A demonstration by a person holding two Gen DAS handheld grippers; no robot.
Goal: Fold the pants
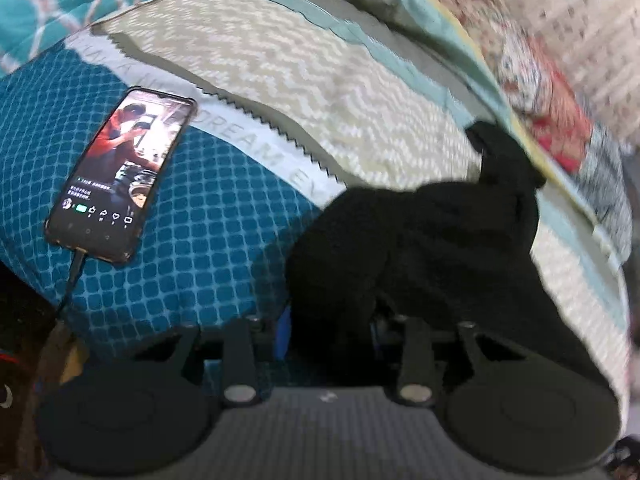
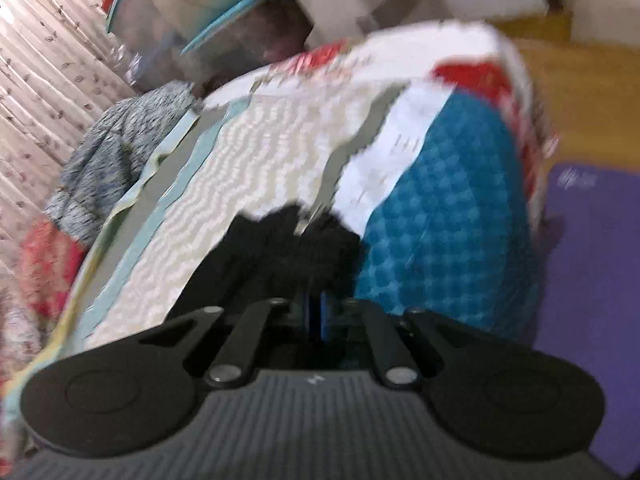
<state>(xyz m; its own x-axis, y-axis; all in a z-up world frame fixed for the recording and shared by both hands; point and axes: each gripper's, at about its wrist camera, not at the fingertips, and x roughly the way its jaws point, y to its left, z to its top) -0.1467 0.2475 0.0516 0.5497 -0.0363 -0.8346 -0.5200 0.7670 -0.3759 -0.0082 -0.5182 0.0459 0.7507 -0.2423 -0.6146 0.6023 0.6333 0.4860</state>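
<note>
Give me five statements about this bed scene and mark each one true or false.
1. The pants are black. True.
2. The phone has a dark, switched-off screen. False: its screen is lit, showing a video.
3. A cable is plugged into the phone. True.
4. The phone rests on top of the pants. False: it lies apart from them on the blue checked bedding.
5. The right tongs close on black cloth. True; the left tongs have cloth between them too.

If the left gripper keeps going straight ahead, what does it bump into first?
Most likely the black pants: they are bunched right at the left gripper, seemingly already between its fingers. The bedspread lies beyond.
</note>
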